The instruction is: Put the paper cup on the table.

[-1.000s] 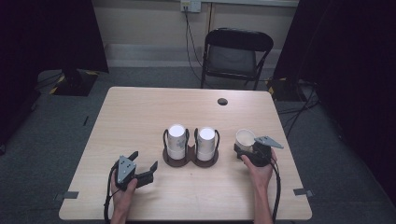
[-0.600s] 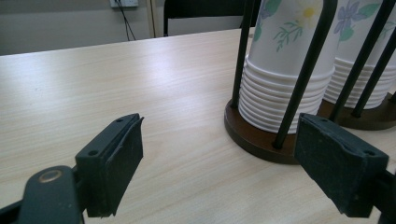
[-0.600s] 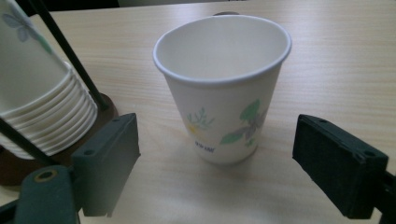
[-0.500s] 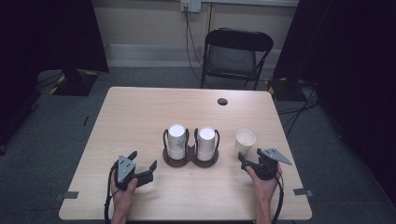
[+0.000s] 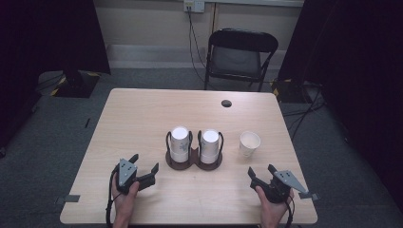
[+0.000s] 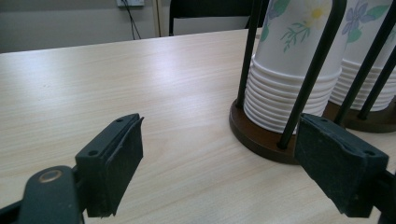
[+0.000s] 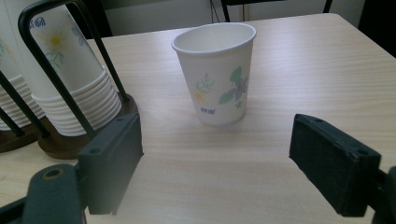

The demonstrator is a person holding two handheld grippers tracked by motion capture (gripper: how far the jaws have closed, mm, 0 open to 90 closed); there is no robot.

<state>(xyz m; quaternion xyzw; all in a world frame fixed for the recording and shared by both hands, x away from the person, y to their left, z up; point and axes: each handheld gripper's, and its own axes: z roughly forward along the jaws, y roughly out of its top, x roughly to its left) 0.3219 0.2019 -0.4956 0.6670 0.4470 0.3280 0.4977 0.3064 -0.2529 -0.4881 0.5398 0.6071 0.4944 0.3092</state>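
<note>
The pale wood-grain laminate table (image 5: 142,118) looks smooth with a soft satin sheen. The single white paper cup with a floral print (image 7: 215,72) is matt, its rim rolled smooth. The stacked white paper cups (image 6: 294,60) show the same matt paper and ridged rims. They sit in a dark brown wooden holder base (image 6: 261,137), faintly glossy, with thin black metal rods (image 6: 310,70) of semi-gloss finish. The black gripper pads (image 7: 334,161) look like matt, slightly grainy rubber on hard plastic bodies.
</note>
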